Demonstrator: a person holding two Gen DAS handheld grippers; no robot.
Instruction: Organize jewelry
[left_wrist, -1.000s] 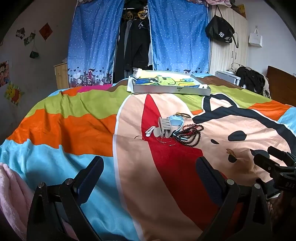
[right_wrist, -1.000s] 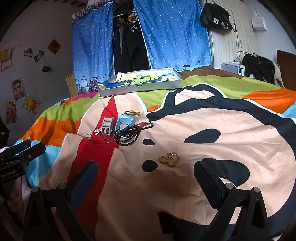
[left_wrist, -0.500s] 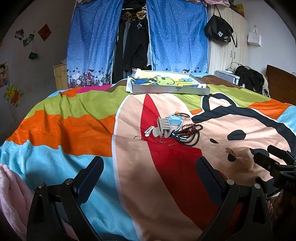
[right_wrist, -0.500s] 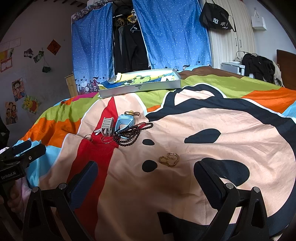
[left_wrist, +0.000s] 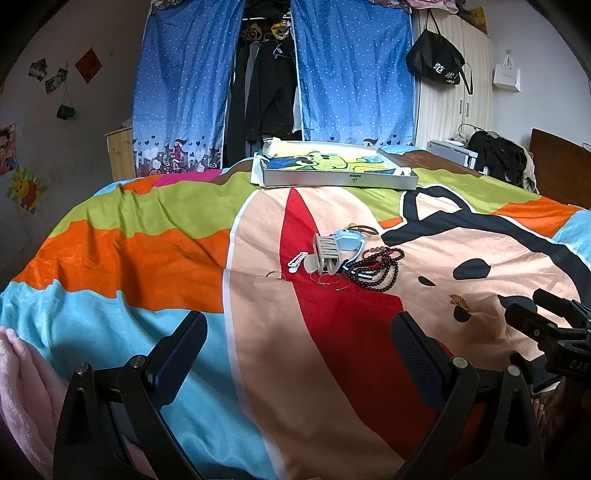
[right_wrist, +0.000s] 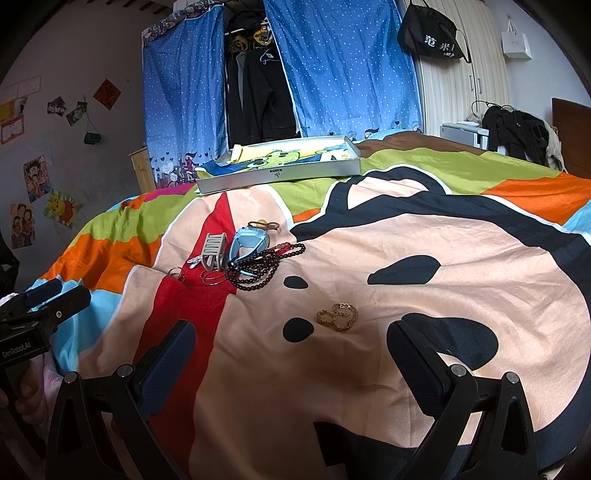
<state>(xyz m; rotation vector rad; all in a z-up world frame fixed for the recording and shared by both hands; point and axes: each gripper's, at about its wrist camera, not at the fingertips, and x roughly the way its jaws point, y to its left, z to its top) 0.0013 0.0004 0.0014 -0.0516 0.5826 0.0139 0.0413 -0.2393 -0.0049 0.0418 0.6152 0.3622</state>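
On the bed's cartoon bedspread (left_wrist: 177, 251), left wrist view: left tool (left_wrist: 295, 328) spread wide, empty, low over the near edge; jewelry heap well ahead — grey hair claw (left_wrist: 325, 253), blue watch (left_wrist: 349, 242), dark bead strands (left_wrist: 380, 267), thin rings (left_wrist: 328, 278); grey tray (left_wrist: 340, 180) at far edge. Right wrist view: right tool (right_wrist: 291, 339) spread, empty; gold chain bracelet (right_wrist: 338, 316) apart from heap, just ahead between the fingers (right_wrist: 417, 354)

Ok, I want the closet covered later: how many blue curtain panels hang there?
2: the left panel beside the wooden cabinet, the right panel beside the white wardrobe; dark clothes show in the gap between. None seems hidden.
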